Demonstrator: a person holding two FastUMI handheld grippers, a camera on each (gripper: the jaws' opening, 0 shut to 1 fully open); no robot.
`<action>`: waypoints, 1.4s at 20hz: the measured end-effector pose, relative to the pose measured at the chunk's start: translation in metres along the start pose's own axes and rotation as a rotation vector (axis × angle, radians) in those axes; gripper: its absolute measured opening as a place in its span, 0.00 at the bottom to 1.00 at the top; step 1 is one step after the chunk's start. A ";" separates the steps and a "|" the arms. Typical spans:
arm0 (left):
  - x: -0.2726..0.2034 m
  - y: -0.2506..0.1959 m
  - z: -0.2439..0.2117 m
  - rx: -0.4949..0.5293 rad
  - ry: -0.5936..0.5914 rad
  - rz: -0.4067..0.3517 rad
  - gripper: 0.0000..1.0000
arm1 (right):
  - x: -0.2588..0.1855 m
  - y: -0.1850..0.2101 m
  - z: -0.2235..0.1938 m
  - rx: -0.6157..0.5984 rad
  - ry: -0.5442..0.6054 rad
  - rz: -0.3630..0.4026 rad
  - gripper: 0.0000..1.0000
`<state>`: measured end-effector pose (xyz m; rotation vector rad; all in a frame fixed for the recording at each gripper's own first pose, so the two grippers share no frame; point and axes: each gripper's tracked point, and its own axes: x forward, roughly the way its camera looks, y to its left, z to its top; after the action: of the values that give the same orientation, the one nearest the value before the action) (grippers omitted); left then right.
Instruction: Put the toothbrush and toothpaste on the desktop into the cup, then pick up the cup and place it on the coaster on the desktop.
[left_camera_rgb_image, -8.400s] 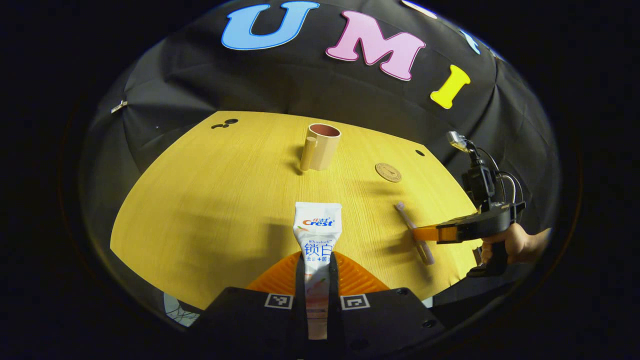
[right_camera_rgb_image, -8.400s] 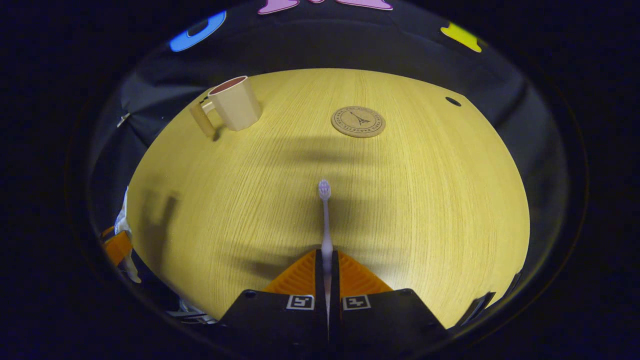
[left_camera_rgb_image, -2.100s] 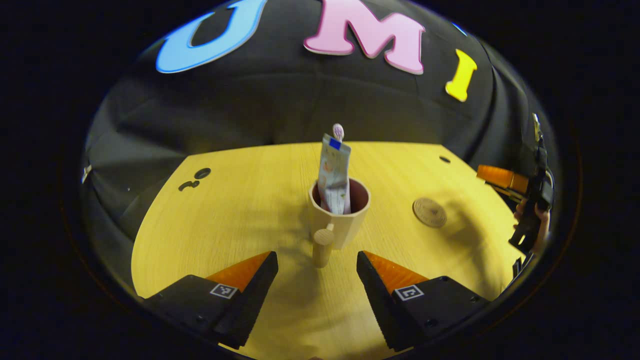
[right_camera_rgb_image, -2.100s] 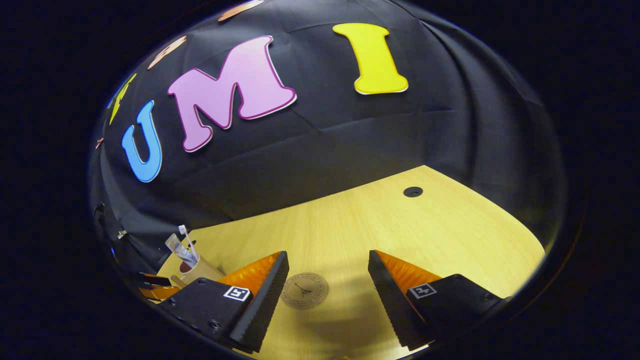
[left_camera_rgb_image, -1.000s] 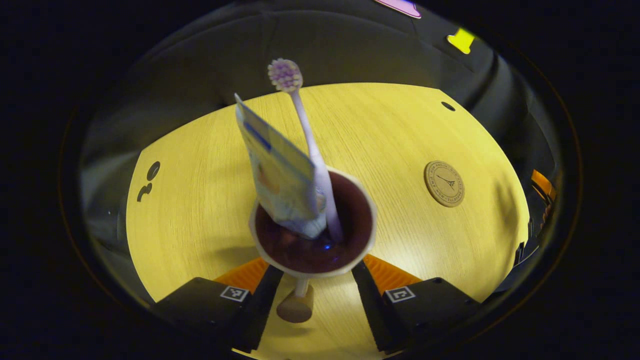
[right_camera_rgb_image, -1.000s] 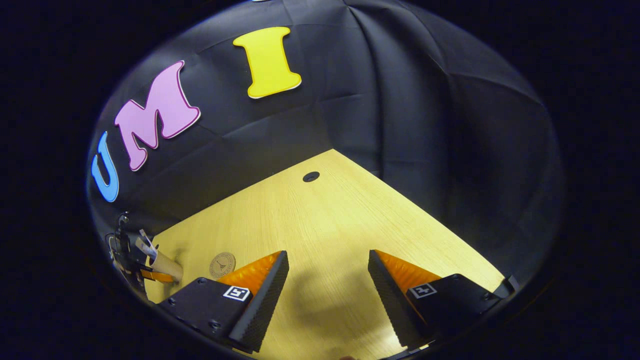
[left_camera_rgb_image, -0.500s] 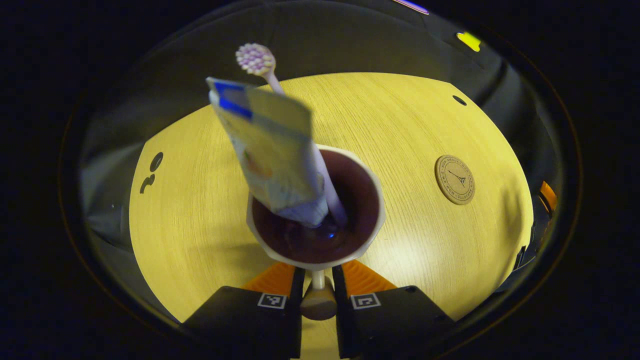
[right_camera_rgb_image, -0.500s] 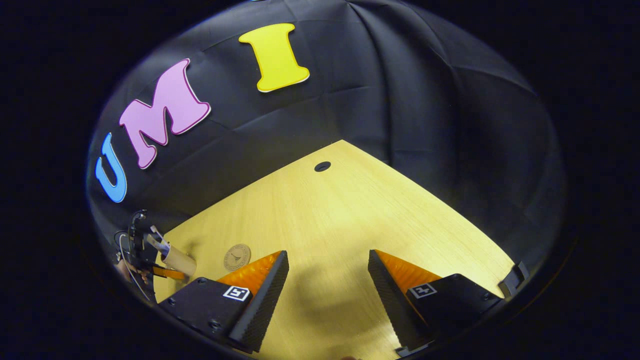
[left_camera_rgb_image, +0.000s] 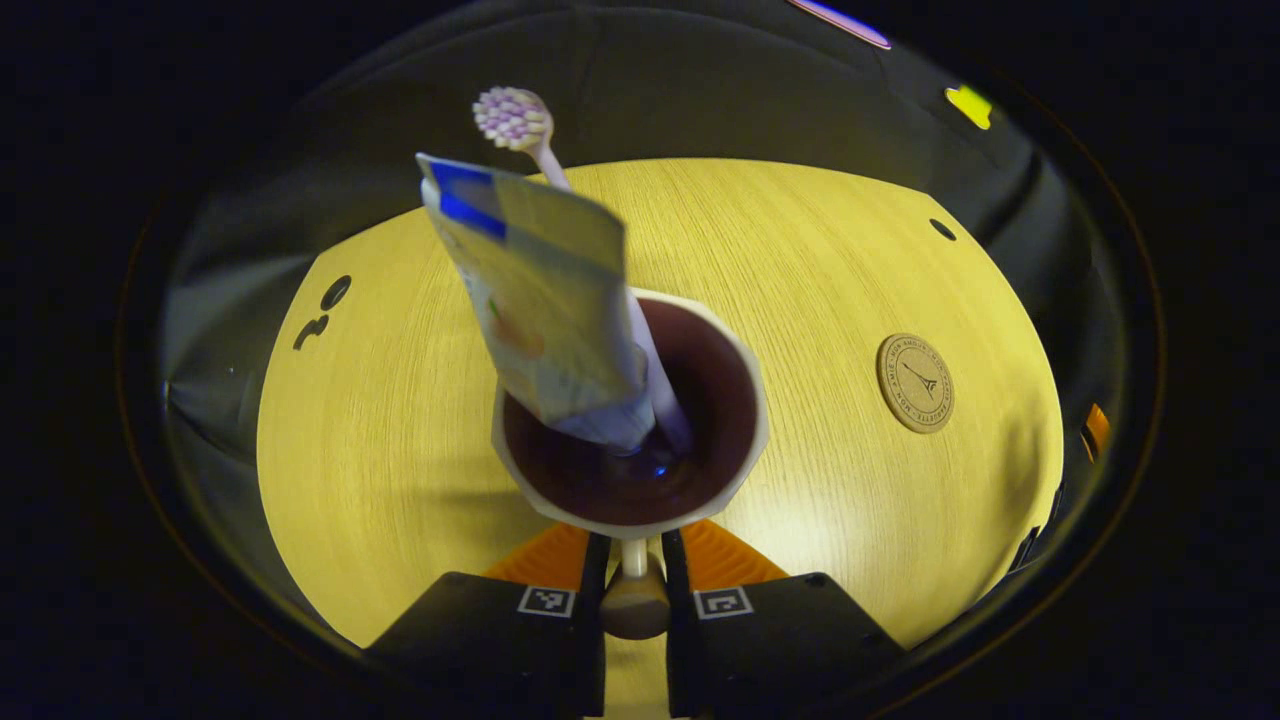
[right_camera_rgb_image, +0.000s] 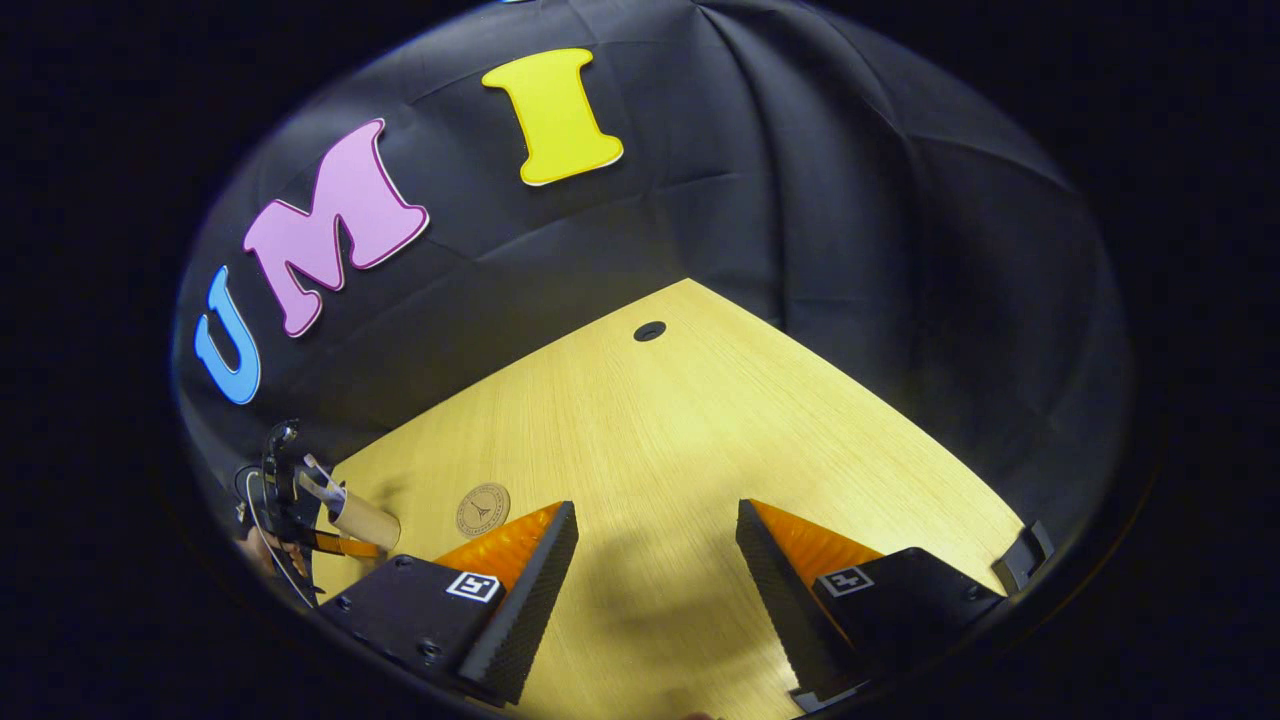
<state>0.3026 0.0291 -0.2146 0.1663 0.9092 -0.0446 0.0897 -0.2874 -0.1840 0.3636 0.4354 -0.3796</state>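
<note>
Beige cup already contains toothbrush and toothpaste. Left gripper pinches its handle; coaster sits apart, unoccupied. Right gripper is spread wide, idle. Placement remains.

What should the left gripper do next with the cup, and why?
Probably lift the cup and carry it toward the coaster. The left gripper is shut on the cup's handle, the toothbrush and toothpaste stand inside, and the coaster is bare.
</note>
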 end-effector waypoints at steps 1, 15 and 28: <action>0.000 0.000 0.001 -0.008 -0.011 0.000 0.32 | 0.000 -0.002 0.002 0.000 -0.004 -0.002 0.98; -0.028 -0.046 0.060 0.057 -0.154 -0.081 0.25 | -0.012 -0.003 0.000 -0.004 -0.015 0.011 0.98; -0.002 -0.173 0.066 0.303 -0.106 -0.208 0.32 | -0.032 -0.020 -0.015 0.041 -0.012 -0.009 0.98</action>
<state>0.3347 -0.1529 -0.1950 0.3474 0.8079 -0.3825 0.0493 -0.2894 -0.1862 0.3992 0.4185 -0.3992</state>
